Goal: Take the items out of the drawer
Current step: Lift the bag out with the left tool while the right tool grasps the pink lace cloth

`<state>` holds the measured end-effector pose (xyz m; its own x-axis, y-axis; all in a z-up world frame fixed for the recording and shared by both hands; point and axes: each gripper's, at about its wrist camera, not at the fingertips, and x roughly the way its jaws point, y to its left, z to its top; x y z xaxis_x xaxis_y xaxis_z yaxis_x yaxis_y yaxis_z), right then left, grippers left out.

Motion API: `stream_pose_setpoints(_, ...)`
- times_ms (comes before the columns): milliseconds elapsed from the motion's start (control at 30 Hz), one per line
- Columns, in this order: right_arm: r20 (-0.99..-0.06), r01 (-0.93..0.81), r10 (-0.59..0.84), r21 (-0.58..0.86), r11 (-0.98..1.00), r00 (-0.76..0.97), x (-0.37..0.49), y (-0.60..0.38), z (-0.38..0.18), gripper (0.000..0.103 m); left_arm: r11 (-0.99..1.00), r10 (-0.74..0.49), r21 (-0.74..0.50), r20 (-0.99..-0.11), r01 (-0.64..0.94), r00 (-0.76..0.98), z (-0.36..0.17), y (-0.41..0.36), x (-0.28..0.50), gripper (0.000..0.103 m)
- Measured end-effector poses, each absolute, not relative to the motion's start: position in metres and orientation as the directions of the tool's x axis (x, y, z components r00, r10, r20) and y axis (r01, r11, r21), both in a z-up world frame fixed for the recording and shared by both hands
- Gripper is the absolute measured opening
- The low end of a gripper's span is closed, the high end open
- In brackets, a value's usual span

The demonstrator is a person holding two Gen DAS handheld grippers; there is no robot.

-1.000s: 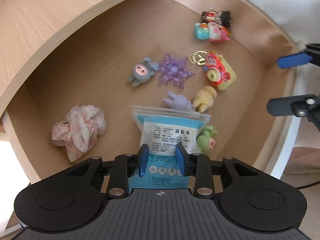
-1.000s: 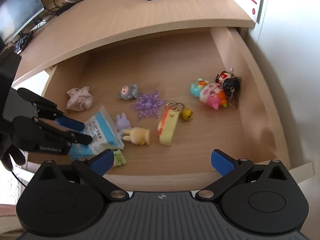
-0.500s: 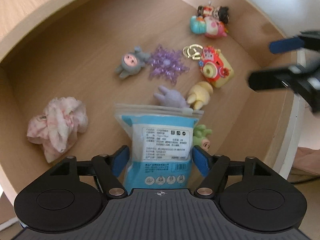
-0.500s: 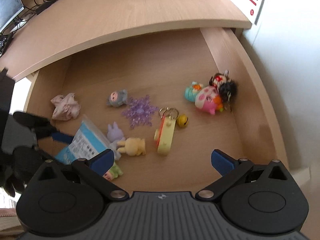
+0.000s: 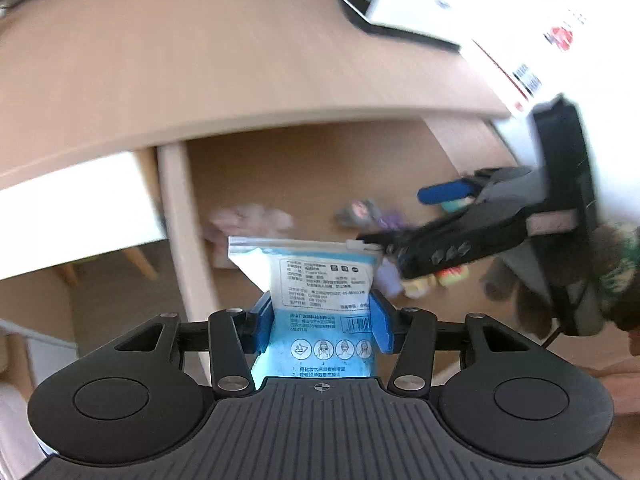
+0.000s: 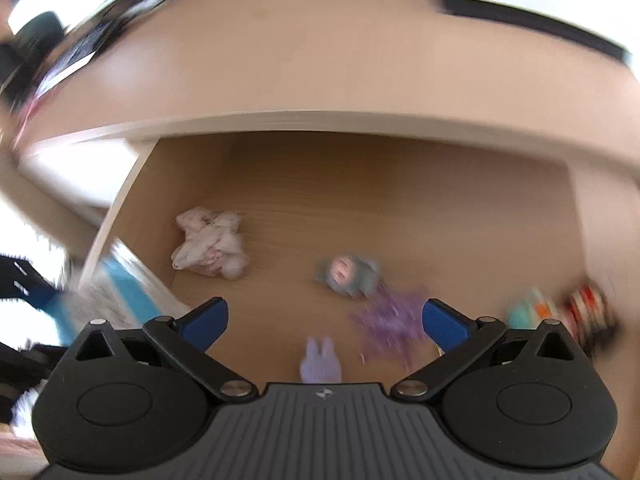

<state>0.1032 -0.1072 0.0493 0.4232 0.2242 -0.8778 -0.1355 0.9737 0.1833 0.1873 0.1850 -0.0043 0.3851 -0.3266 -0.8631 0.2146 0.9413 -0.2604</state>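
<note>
A blue and white mask packet (image 5: 320, 276) stands upright between the blue pads of my left gripper (image 5: 320, 320). The jaws are closing on its side edges and carry it above the drawer's left wall (image 5: 184, 232). My right gripper (image 6: 324, 320) hangs open over the open wooden drawer (image 6: 360, 184), nothing between its fingers. Below it lie a purple rabbit (image 6: 320, 364), a purple snowflake (image 6: 390, 316), a grey figure (image 6: 348, 274) and a pink scrunchie (image 6: 210, 244). Blurred colourful toys (image 6: 536, 308) sit at the right. The packet (image 6: 124, 288) shows blurred at the left.
The wooden desk top (image 6: 320, 60) overhangs the drawer's back. A white box (image 5: 480, 8) stands on it at the right; dark screens and cables sit at the far left. The drawer's right wall (image 6: 600, 220) bounds the toys. Both views are motion-blurred.
My left gripper let go of the packet's end, spread wide, then closed across its width and lifted it up and leftward. My right gripper swept left over the drawer, still open.
</note>
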Motion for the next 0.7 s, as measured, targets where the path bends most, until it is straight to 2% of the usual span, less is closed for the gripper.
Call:
stream_pose_setpoints(200,-0.919,-0.255,0.237,0.159,0.954,0.314,0.138,-0.083,0.013,0.103,0.942,-0.315,-0.332,-0.825,0.048,0.470,0.006,0.198,0.187,0.053)
stream_pose_setpoints(333,-0.929,-0.263,0.226,0.149,0.953,0.292,0.141,-0.080,0.002,0.103,0.941,-0.307,-0.339,-0.820,0.022,0.484,0.004,0.199,0.187,0.053)
stream_pose_setpoints(433,-0.944,-0.294,0.176,0.090,0.951,0.280,0.139,-0.077,0.000,0.103,0.937,-0.304,-0.348,-0.822,-0.003,0.482,-0.001,0.196,0.191,0.053)
stream_pose_setpoints(500,-0.966,-0.266,0.078,0.009,0.964,0.248,0.142,-0.076,-0.010,0.103,0.934,-0.301,-0.356,-0.819,-0.020,0.488,-0.002,0.197,0.186,0.053)
stream_pose_setpoints(700,-0.974,-0.175,0.043,0.004,0.985,0.221,0.156,-0.079,-0.043,0.103,0.919,-0.299,-0.388,-0.798,-0.066,0.523,0.003,0.197,0.175,0.053)
